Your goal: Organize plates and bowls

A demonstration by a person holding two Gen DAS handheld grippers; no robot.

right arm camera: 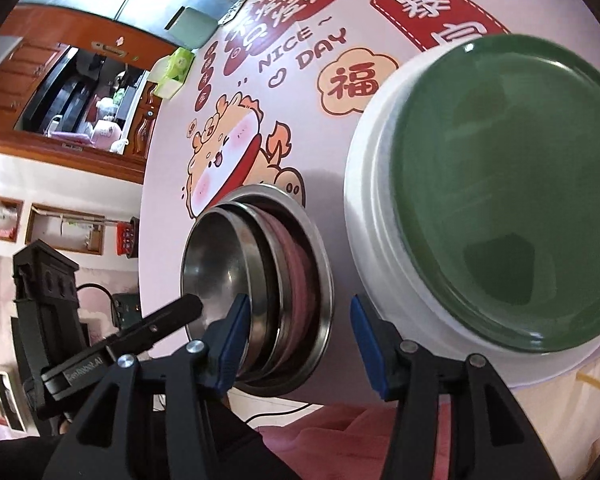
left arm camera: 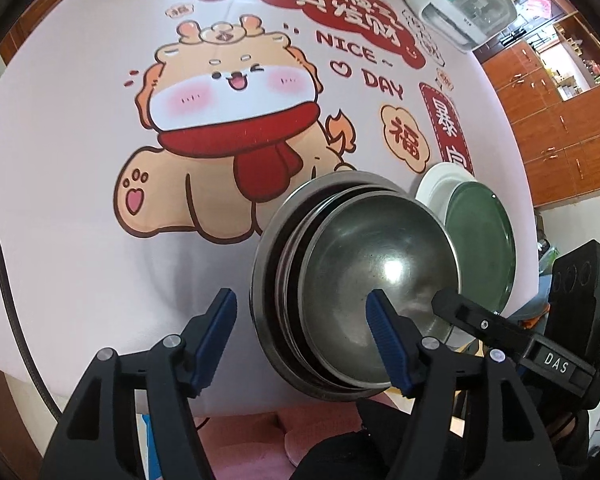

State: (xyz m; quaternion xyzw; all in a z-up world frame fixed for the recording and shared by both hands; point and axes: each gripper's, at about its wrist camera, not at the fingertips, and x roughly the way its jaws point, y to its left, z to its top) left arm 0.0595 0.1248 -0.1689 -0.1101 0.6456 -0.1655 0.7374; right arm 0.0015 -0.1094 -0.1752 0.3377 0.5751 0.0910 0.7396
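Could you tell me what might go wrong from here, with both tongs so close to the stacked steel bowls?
1. The steel bowls are nested off-centre; gripping one rim could tip or drag the whole stack.
2. They sit near the table edge and could slide off.
3. The left tongs and right tongs, both open, straddle opposite rims of the stack; their tips could collide, or knock the green plate nearby.

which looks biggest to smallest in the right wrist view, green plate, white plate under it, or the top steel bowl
1. white plate, its rim showing all round the green one
2. green plate
3. top steel bowl

The plates lie nearer the camera, so how much smaller the bowl truly is stays unsure.
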